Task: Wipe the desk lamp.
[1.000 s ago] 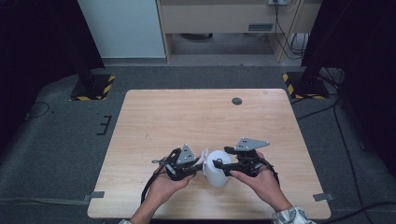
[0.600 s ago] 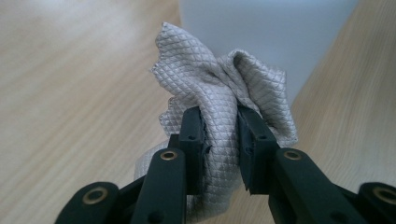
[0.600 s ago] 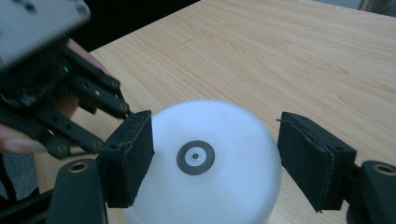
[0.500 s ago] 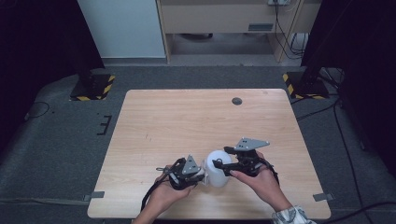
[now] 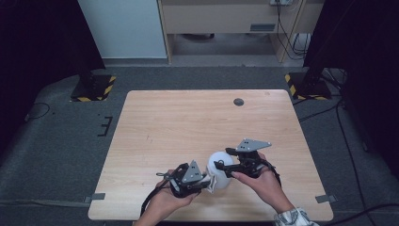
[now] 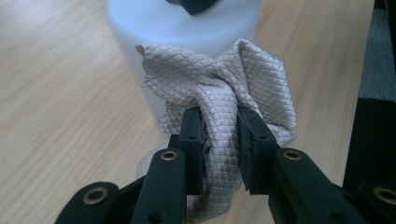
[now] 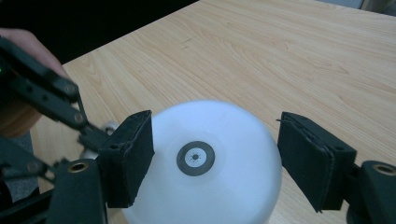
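Quilted grey cloth (image 6: 219, 100) sits bunched in your left gripper (image 6: 219, 133), jaws clamped on its soft, limp folds, pressed against the white container (image 5: 221, 170) near the table's front edge. Your right gripper (image 7: 212, 161) brackets the container's domed top; whether its pads truly bite, I cannot tell. That smooth plastic looks light and slippery, so take it by its sides. Farther off, the wooden table (image 5: 188, 122) holds just a small dark disc (image 5: 238, 101), well clear.

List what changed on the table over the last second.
The left tongs, shut on the grey cloth, slid toward the table's near edge, along the side of the white container. The right tongs stayed around the container's top; the container kept its place.
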`<state>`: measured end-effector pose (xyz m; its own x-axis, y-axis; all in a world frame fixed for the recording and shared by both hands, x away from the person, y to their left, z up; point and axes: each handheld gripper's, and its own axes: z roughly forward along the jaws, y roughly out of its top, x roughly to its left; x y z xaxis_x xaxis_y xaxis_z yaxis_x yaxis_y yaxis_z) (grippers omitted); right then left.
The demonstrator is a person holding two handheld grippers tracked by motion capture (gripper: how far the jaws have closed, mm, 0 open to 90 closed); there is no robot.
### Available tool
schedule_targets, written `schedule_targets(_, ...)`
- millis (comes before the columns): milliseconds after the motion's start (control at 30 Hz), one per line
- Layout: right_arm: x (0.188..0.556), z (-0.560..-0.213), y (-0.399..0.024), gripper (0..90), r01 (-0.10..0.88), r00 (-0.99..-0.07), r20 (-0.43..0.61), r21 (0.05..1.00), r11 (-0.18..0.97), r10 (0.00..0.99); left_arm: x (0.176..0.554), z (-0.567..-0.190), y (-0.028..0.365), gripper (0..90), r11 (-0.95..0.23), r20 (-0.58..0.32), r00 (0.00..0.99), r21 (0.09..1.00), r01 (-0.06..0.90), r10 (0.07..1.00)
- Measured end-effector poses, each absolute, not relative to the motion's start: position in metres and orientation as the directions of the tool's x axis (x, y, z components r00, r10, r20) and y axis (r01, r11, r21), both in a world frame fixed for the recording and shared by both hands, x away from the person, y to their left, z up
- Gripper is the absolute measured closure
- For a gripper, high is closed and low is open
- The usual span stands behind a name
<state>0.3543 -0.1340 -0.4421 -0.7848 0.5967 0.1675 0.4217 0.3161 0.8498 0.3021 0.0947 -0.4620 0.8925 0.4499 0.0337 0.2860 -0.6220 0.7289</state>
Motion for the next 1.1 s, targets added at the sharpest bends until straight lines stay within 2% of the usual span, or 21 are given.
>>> schedule_targets(367,0.356,-0.442,-0.134,27.9,0.421,-0.789,0.170,0.849,0.319,0.590,0.306,-0.491,0.085,73.1,-0.663,0.006,0.902,0.680,0.313,0.432)
schedule_targets(467,0.356,-0.442,-0.133,27.9,0.419,-0.790,0.166,0.849,0.322,0.591,0.305,-0.489,0.084,73.1,-0.674,0.016,0.907,0.675,0.301,0.420)
schedule_targets(767,0.357,-0.441,-0.132,27.9,0.416,-0.791,0.159,0.848,0.329,0.590,0.297,-0.457,0.079,73.2,-0.602,0.002,0.921,0.757,0.253,0.389)
schedule_targets(1100,0.357,-0.441,-0.132,27.9,0.414,-0.792,0.158,0.849,0.328,0.590,0.303,-0.483,0.071,73.2,-0.646,-0.013,0.925,0.712,0.276,0.380)
